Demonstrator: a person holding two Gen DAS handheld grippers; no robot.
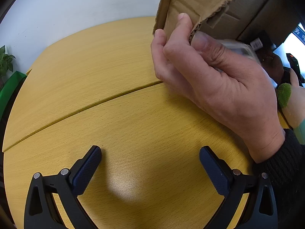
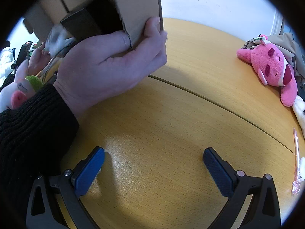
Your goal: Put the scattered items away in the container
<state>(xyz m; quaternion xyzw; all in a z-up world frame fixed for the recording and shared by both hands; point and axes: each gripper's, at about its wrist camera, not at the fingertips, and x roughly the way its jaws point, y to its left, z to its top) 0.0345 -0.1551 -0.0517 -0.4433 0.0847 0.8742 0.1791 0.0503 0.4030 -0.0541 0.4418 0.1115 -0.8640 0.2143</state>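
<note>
**Bare hands tilt box over tabletop, both tongs empty**

Left tongs [image 1: 150, 159] spread wide, nothing between the blue pads, hovering low over the yellow wood tabletop [image 1: 106, 61]. Right tongs [image 2: 154, 160] also wide and empty over the same tabletop [image 2: 190, 103].

Cardboard box [image 1: 198, 2] is off the surface, tilted, gripped at a torn flap edge by a bare hand [image 1: 215, 80] in a black knit sleeve. Right view shows the same box [image 2: 133, 5] with its dark opening facing the camera, hand [image 2: 106, 66] pinching the corner. Clear plastic-wrapped items [image 2: 57, 38] sit at the box mouth; blurred, cannot tell what they are.

Pink plush toy [image 2: 270, 68] lies at the tabletop's right edge, well apart from the box. Pink pen [image 2: 296, 162] lies near the right rim. White-pink plush with green patch [image 2: 21, 89] sits behind the sleeve at left; its green patch [image 1: 284, 94] shows in the left view. Potted plant [image 1: 5, 61] at far left.
</note>
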